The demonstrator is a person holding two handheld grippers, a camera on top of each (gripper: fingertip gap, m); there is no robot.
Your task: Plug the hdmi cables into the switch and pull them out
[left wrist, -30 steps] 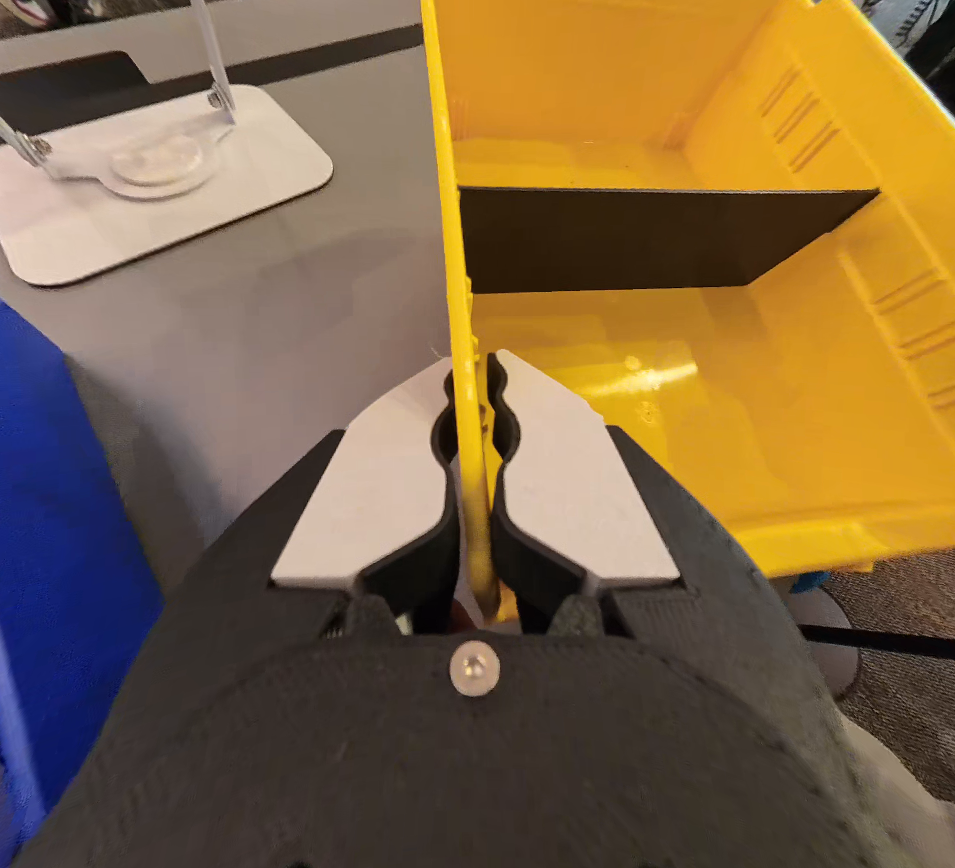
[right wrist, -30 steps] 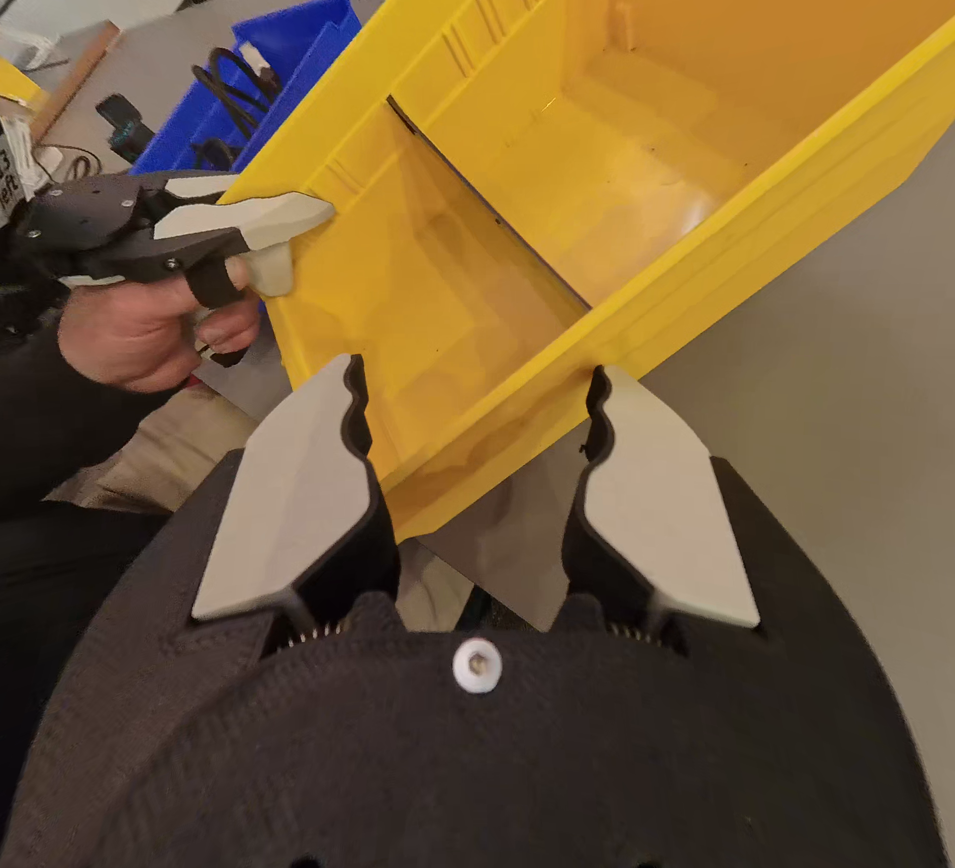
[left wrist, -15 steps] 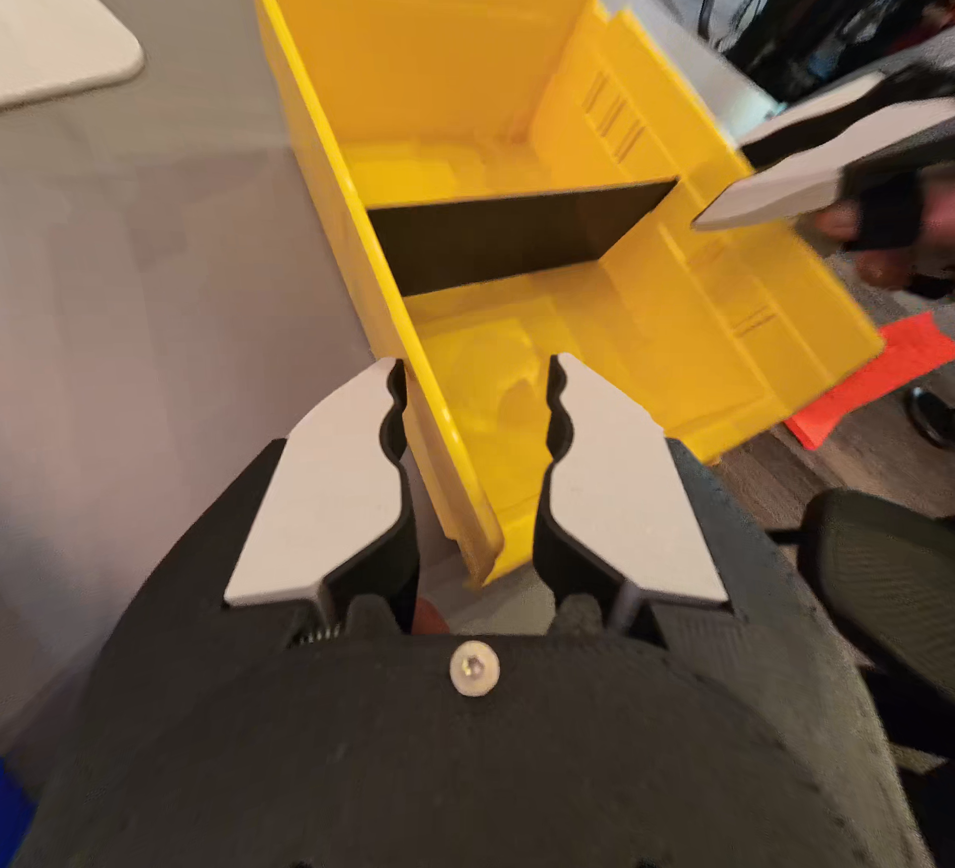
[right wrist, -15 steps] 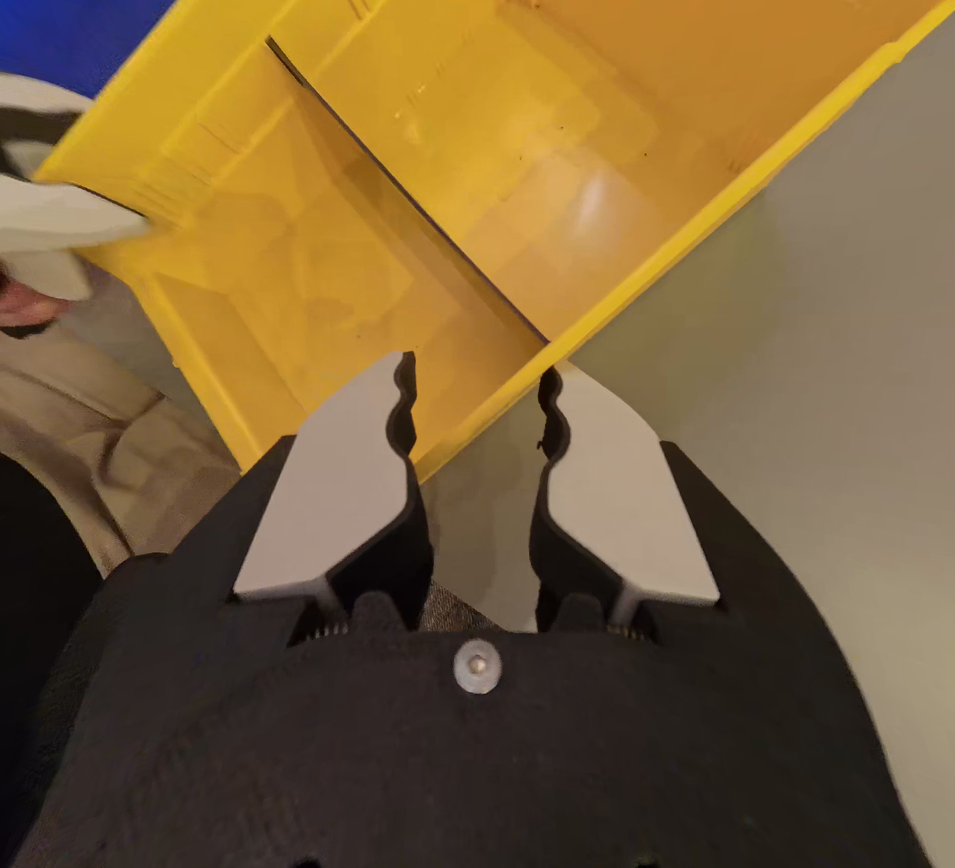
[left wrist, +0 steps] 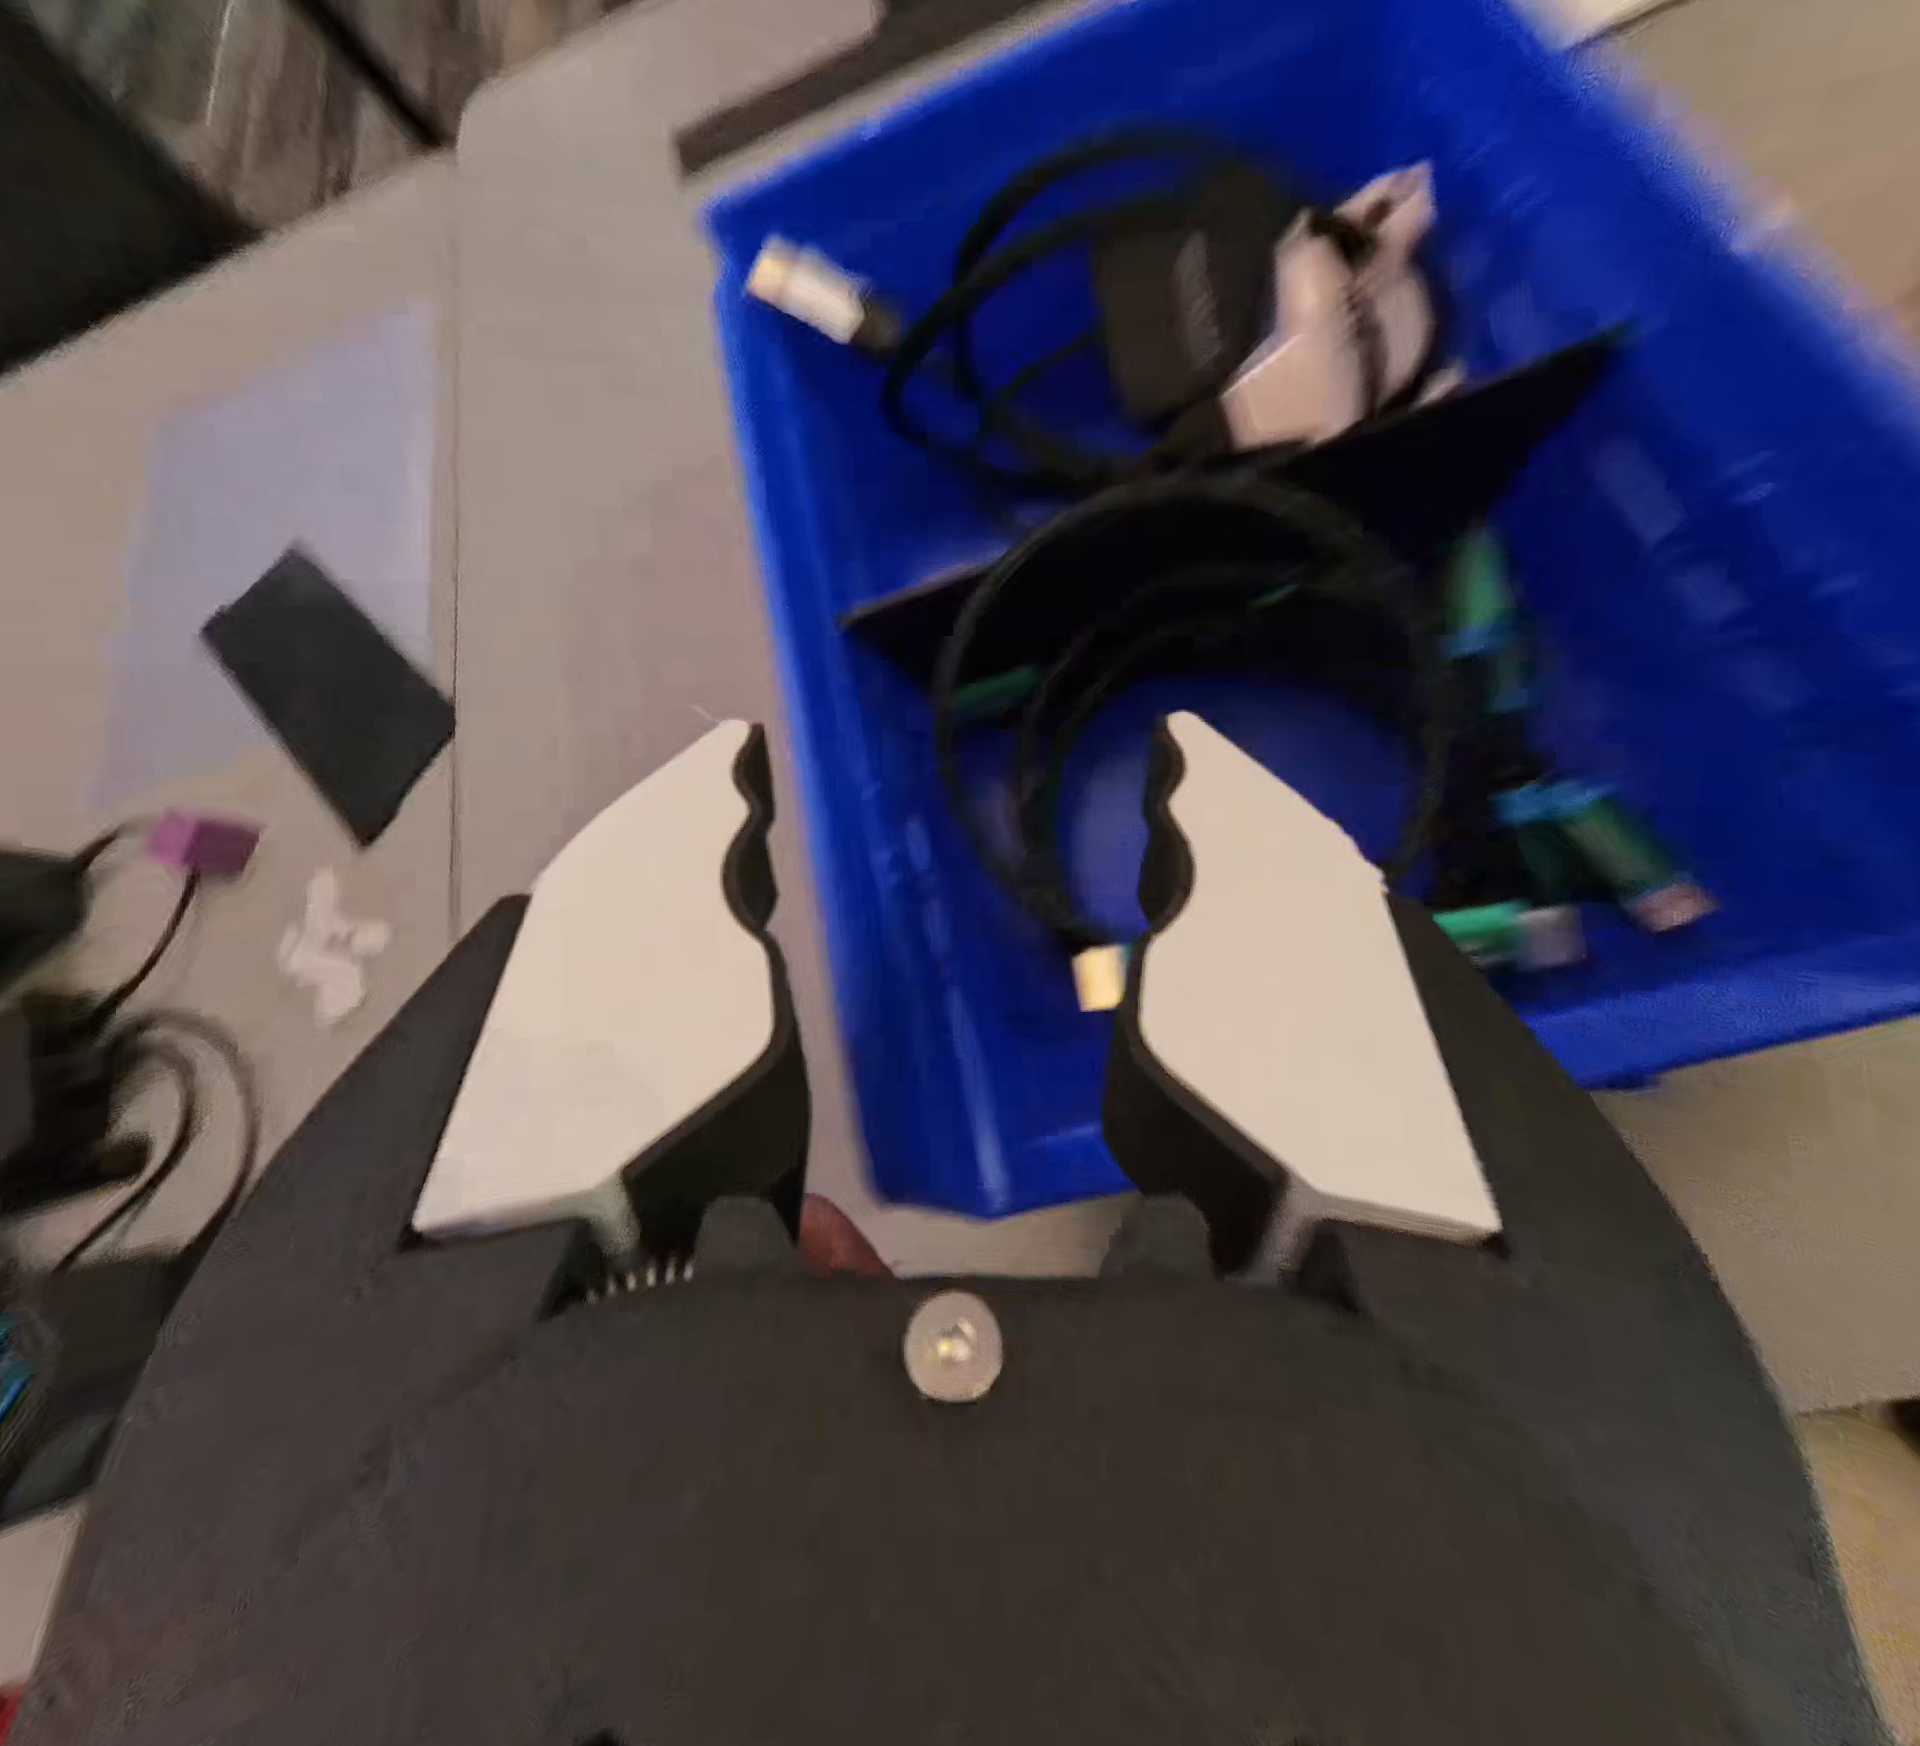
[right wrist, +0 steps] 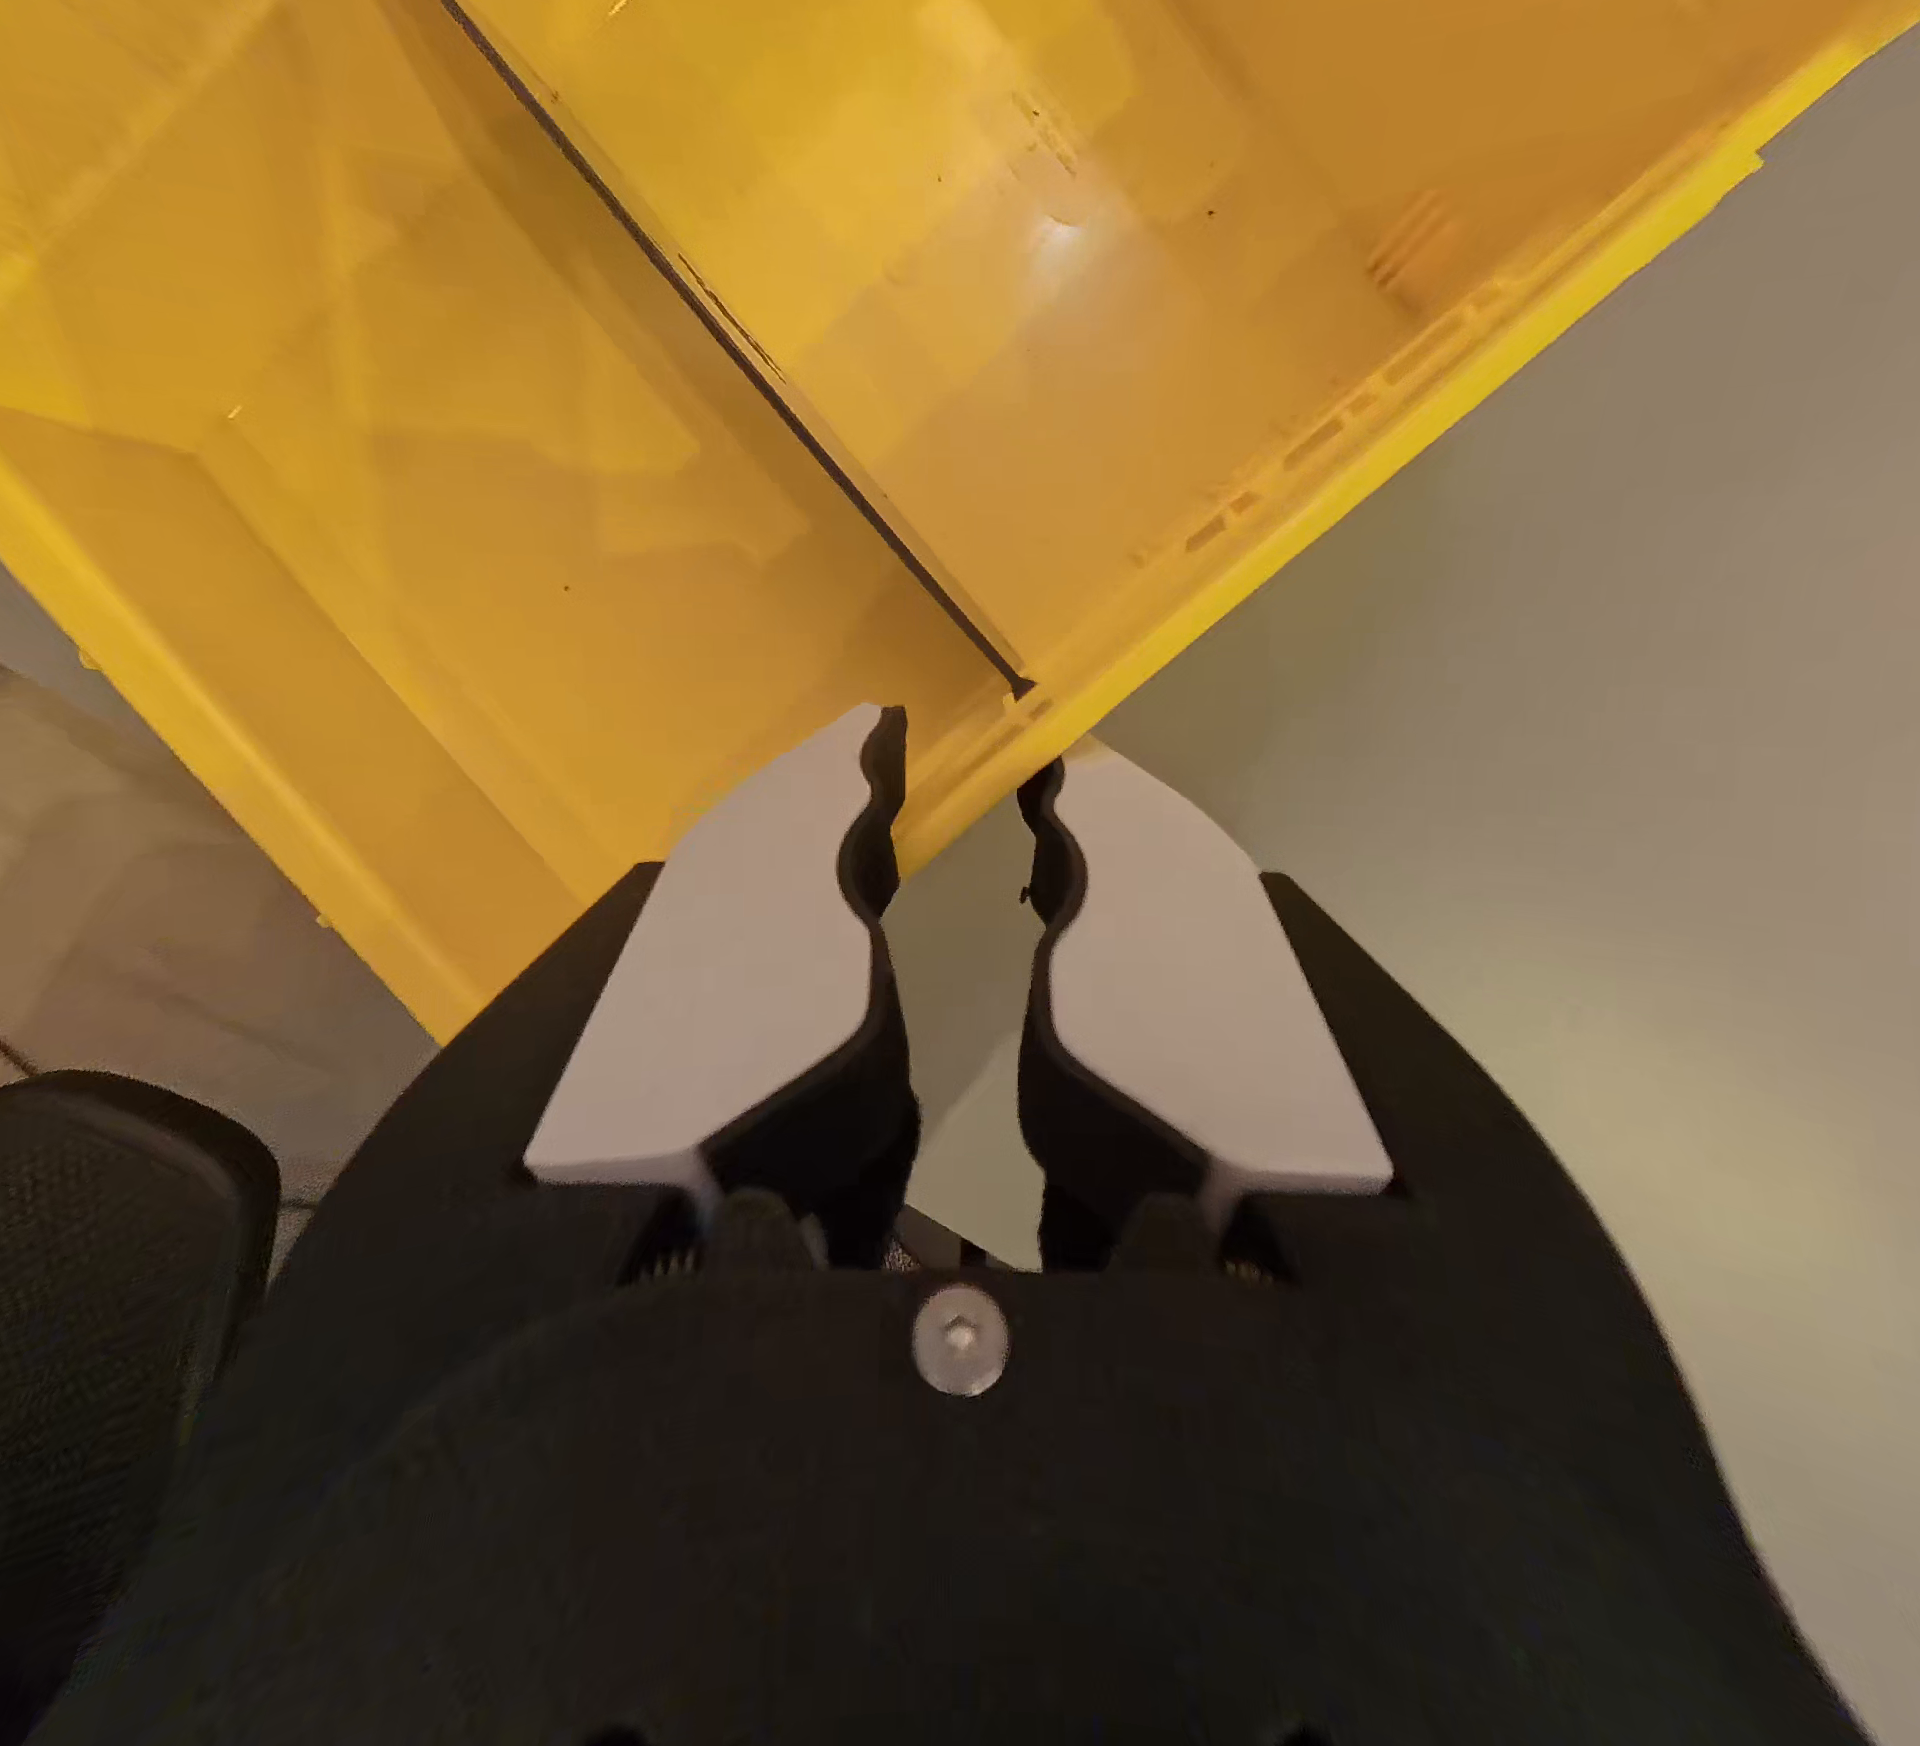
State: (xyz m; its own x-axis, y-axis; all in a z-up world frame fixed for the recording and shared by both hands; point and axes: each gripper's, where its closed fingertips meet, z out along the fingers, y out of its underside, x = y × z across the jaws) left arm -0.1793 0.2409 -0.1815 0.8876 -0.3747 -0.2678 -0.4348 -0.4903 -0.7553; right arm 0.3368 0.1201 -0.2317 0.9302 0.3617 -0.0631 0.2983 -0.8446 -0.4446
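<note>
My left gripper (left wrist: 951,740) hangs released above the blue bin (left wrist: 1704,491), whose blurred black cables (left wrist: 1195,616) look coiled inside. My right gripper (right wrist: 971,740) straddles the yellow bin's (right wrist: 1340,460) rim, fingers not clenched.

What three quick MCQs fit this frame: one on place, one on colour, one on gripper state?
1. Where do the black cables lie?
A. in the blue bin
B. on the table
C. on a chair

2. What colour is the bin at the right gripper?
A. red
B. yellow
C. green

3. How is the left gripper?
A. shut on a cable
B. shut, empty
C. open, empty

Key: A, coils sit inside the bin's walls; B, the yellow bin rim runs between the fingers; C, fingers wide apart, nothing between.
</note>
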